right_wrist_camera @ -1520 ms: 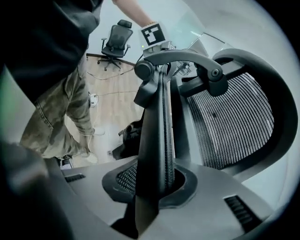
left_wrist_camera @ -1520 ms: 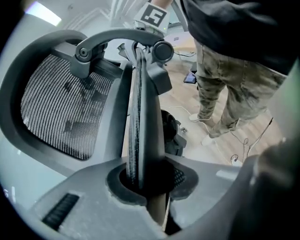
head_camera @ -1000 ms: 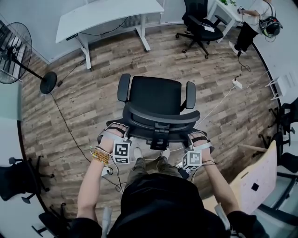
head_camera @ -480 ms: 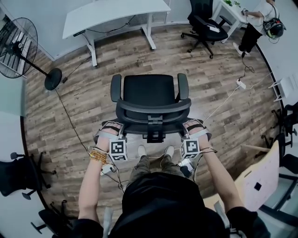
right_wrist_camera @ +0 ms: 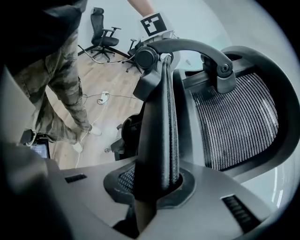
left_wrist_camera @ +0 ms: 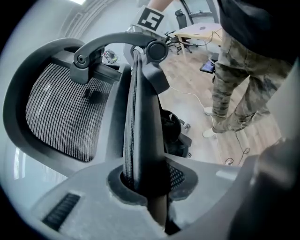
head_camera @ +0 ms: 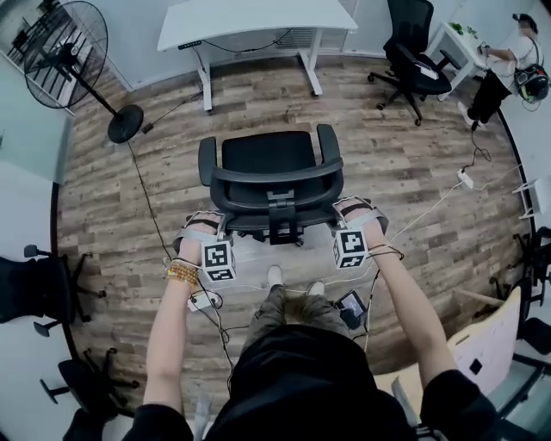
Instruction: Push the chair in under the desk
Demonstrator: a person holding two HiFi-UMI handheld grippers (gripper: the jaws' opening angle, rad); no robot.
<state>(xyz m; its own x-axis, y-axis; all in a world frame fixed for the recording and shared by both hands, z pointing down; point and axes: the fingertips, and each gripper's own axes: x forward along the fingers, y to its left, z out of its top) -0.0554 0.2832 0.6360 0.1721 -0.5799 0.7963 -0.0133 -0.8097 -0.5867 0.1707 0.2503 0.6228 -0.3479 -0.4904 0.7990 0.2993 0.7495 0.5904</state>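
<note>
Chair [head_camera: 267, 162] before desk [head_camera: 258, 15], fan [head_camera: 65, 41] left

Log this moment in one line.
left claw: shut on backrest | right claw: just closed tighter on backrest | chair: facing desk, not yet under

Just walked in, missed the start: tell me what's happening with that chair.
A person grips the backrest of the black chair from behind, the left claw on one edge, the right claw on the other; the right claw has just been closing tighter on it. The chair faces the white desk but stands short of it, not yet under.
</note>
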